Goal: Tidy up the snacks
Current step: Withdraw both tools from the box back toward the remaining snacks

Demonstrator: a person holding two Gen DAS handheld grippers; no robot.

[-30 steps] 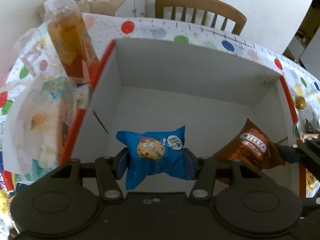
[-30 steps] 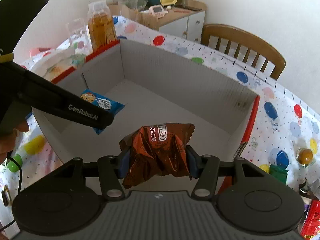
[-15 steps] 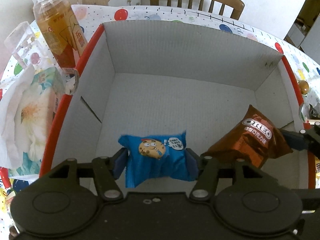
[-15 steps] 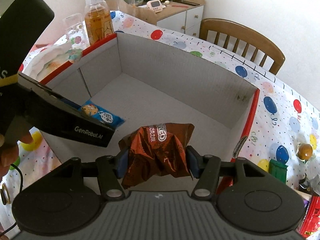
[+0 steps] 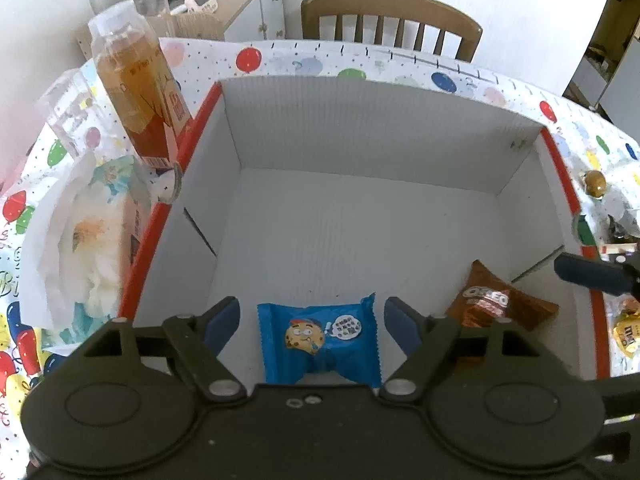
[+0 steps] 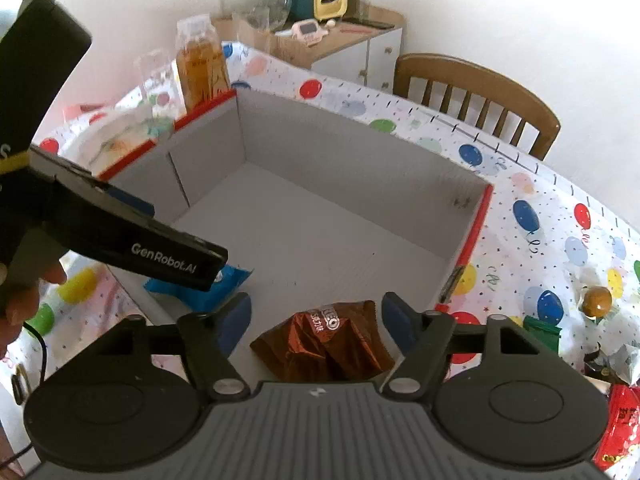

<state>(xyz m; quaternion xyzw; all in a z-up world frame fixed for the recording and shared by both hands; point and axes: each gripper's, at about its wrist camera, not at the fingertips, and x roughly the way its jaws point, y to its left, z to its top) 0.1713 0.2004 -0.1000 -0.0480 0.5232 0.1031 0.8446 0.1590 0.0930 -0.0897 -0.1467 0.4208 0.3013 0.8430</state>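
A white cardboard box with red rims stands on the balloon tablecloth; in the right wrist view the box fills the middle. A blue cookie packet lies on the box floor near its front wall, between the spread fingers of my open left gripper. A brown Oreo packet lies in the front right corner. The right wrist view shows that Oreo packet loose below my open right gripper. The blue cookie packet peeks out under the left gripper's black body there.
A tea bottle and a clear glass stand left of the box, beside a floral tissue pack. More snacks lie right of the box: a yellow packet, a red packet, a round gold sweet. A wooden chair stands behind.
Both grippers have opened and let their packets drop. The blue cookie packet and the Oreo packet now lie on the box floor.
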